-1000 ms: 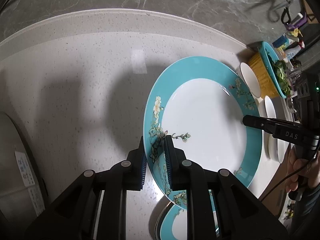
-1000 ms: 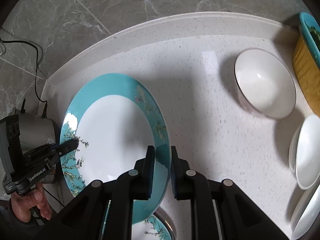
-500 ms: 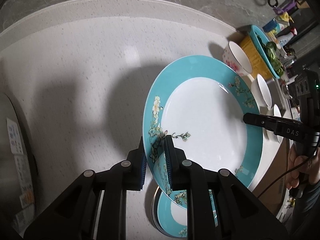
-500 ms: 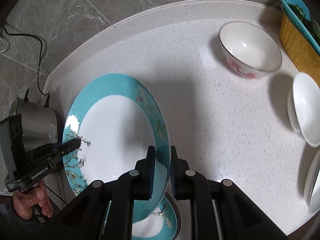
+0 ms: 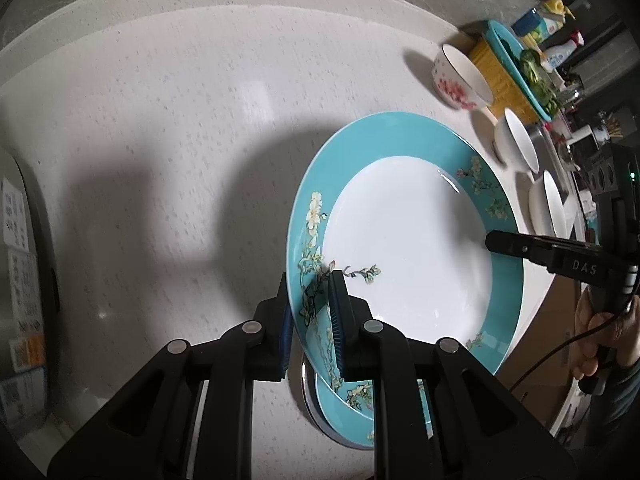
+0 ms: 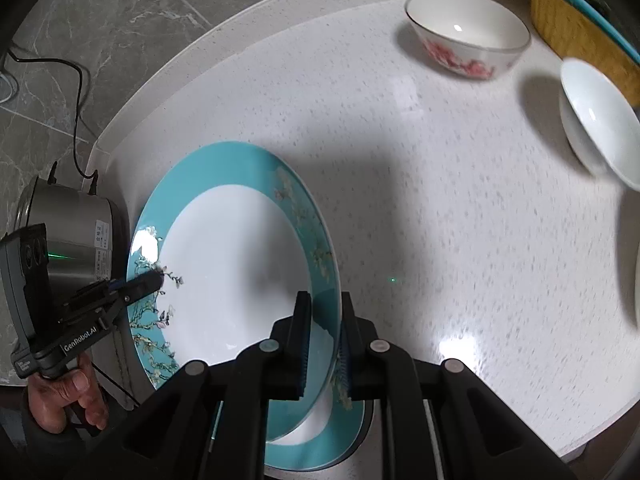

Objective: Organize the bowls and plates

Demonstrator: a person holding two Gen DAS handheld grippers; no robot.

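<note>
Both tongs [image 5: 310, 312] [image 6: 324, 344] clamped, angled down

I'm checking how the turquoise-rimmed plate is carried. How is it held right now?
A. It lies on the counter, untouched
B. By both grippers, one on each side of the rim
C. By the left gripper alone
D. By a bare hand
B: the left gripper and the right gripper each pinch opposite edges of the turquoise-rimmed plate.

A second teal-rimmed floral plate [image 5: 352, 400] lies mostly hidden beneath the raised teal-rimmed white plate [image 5: 404, 248] and the black hand-held gripper arms. A plain white bowl [image 6: 600, 120] is blurred and cut by the right edge; the steel cooker [image 5: 20, 280] is cropped at left. Distant bottles [image 5: 556, 36] are too small to read.
</note>
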